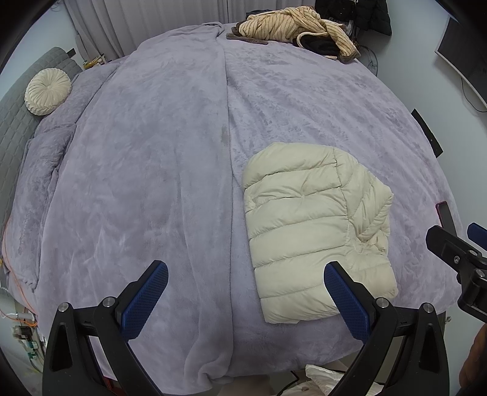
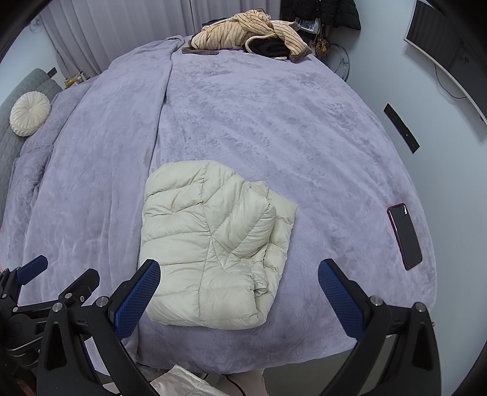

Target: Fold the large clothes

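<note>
A cream quilted puffer jacket (image 1: 313, 225) (image 2: 213, 243) lies folded into a compact rectangle on the lilac bed cover (image 1: 152, 170) (image 2: 319, 146), near the front edge. My left gripper (image 1: 246, 271) hovers above the front of the bed, open and holding nothing; its right finger overlaps the jacket's near corner in the view. My right gripper (image 2: 239, 269) is also open and holds nothing, with the jacket's near edge showing between its blue pads. Each gripper shows at the edge of the other's view.
A heap of striped beige and dark clothes (image 1: 295, 27) (image 2: 249, 30) lies at the bed's far end. A round cream cushion (image 1: 47, 91) (image 2: 29, 113) rests at the left by a grey headboard. A phone (image 2: 404, 236) lies at the right edge. White fabric (image 2: 179, 383) lies on the floor in front.
</note>
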Available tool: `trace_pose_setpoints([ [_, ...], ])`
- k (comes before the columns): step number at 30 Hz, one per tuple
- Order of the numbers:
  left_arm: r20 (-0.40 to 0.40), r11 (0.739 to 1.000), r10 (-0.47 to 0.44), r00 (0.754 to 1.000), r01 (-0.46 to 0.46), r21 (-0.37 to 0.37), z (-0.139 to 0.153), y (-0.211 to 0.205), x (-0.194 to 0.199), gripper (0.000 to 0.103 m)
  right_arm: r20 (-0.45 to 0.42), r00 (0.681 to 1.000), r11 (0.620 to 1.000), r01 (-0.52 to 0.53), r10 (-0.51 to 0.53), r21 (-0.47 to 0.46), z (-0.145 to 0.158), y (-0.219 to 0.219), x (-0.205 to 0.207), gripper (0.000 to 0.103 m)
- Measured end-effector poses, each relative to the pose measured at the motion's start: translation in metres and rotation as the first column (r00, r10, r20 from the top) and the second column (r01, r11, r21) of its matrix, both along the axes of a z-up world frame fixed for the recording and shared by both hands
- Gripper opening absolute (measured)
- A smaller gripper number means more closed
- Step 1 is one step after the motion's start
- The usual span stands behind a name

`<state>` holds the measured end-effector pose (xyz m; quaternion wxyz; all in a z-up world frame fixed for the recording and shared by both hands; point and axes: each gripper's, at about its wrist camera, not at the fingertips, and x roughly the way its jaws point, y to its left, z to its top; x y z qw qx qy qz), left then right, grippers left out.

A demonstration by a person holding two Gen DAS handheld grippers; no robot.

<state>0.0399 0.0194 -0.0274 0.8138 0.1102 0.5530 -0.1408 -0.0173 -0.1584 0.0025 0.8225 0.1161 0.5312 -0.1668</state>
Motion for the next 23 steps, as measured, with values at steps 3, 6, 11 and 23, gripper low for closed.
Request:
trace_pose_setpoints([
  [3, -0.004, 1.0, -0.005, 1.0, 0.005, 0.003, -0.0025, 0.0007, 0.0041, 0.103, 0.0, 1.0, 1.0, 0.0, 0.0, -0.002, 0.0001, 0.0, 0.0001, 0.103],
  [6, -0.005, 1.0, -0.006, 1.0, 0.006, 0.004, -0.003, 0.001, 0.0049, 0.103, -0.002, 1.0, 1.0, -0.001, 0.001, -0.001, 0.0001, 0.0, 0.0003, 0.103],
  [11, -0.005, 1.0, -0.006, 1.0, 0.006, 0.003, -0.0026, 0.0013, 0.0058, 0.103, -0.004, 1.0, 1.0, -0.004, 0.004, 0.0, -0.0001, -0.0006, 0.0048, 0.103],
  [23, -0.004, 1.0, -0.027, 1.0, 0.027, -0.003, -0.0026, 0.0016, 0.0093, 0.103, -0.006, 1.0, 1.0, -0.01, 0.01, -0.001, -0.0007, -0.0035, 0.0071, 0.103],
])
